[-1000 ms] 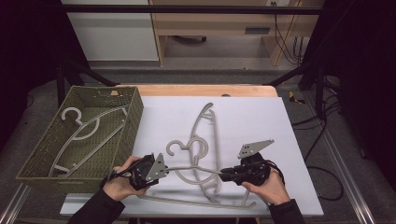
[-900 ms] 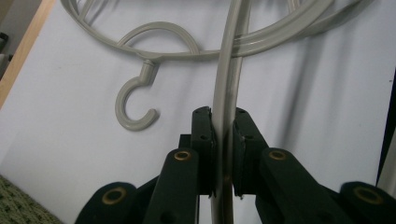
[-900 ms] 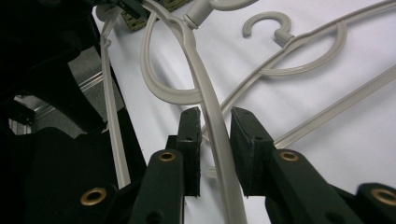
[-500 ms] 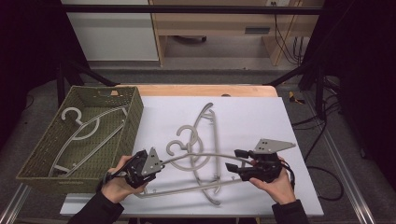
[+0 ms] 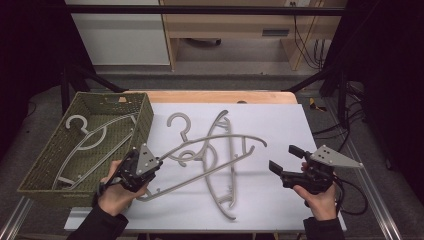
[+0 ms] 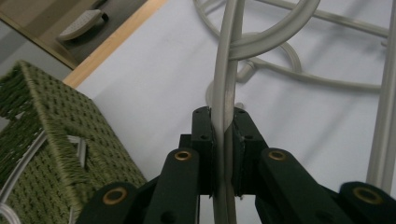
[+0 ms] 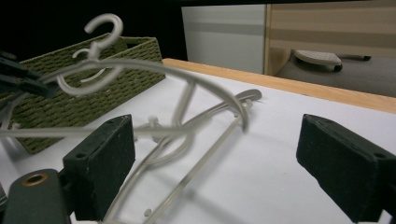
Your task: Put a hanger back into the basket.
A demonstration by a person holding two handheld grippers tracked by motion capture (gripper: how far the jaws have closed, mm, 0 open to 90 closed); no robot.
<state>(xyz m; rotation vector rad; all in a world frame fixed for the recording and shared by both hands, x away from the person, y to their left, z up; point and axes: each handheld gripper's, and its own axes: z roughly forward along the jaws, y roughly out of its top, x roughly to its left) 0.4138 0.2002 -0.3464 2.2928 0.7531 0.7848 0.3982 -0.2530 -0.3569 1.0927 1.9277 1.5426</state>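
Basket: a green woven basket [image 5: 47,165] stands at the table's left edge; it is rectangular with sloping walls, a tight ribbed weave and a cut-out handle slot in its far wall.
Basket contents: one pale grey hanger [image 5: 92,145] lies flat on the basket floor, hook toward the far left corner.
Held hanger: the lifted hanger [image 5: 210,150] is off the table at its gripped end and tilts across the sheet, hook up near the table's middle; its far shoulder tip points toward the right gripper, apart from it.
Hanger on table: another hanger [image 5: 222,185] lies flat on the sheet under and beside the lifted one, its long bar running toward the near edge.
Hanger material: smooth matt plastic, pale grey, thin rounded bars, curved shoulders, open round hooks, small notches near the ends.
Left gripper: the left gripper [image 5: 150,167] sits just right of the basket's near corner, its jaws pressed narrow on a bar of the lifted hanger; in the left gripper view the pads [image 6: 205,140] clamp that bar from both sides.
Right gripper: the right gripper [image 5: 285,160] is over the sheet's right part, jaws wide and just opened further, nothing between them.
Table surface: a white smooth sheet [image 5: 280,120] covers the top; a wooden edge [image 5: 210,96] shows along the far side.
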